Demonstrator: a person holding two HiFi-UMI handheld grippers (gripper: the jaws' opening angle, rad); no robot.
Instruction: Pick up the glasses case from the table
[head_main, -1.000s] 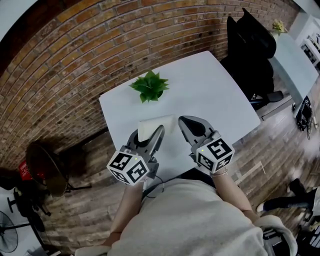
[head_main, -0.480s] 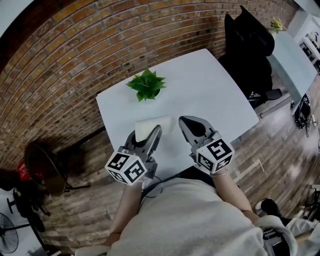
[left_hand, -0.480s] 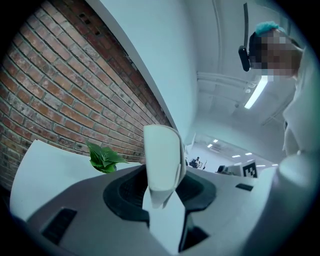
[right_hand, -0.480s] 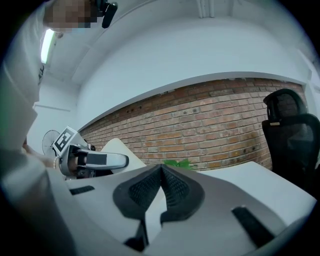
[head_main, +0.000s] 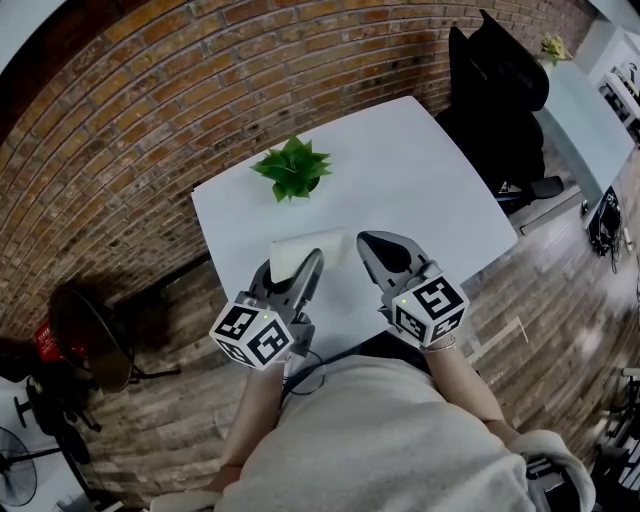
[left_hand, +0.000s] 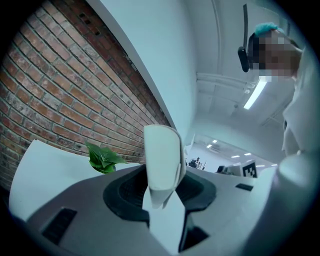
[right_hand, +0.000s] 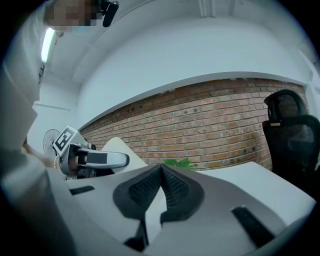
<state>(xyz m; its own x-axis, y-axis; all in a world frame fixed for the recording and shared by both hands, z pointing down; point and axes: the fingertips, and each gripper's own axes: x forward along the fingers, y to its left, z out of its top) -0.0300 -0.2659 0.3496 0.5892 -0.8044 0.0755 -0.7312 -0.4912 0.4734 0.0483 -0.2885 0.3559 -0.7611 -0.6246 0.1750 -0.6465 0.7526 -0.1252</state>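
The white glasses case sits between the jaws of my left gripper, over the near part of the white table. In the left gripper view the case stands on end, and the left gripper is shut on its lower part. My right gripper hangs just right of the case, shut with nothing in it. Its dark pads meet in the right gripper view, where the case and the left gripper show at the left. I cannot tell whether the case touches the table.
A small green plant stands at the table's far left, in front of a brick wall. A black office chair is at the table's far right corner. A floor fan stands on the wooden floor to the left.
The head view has shifted slightly. Both grippers and the case keep their places.
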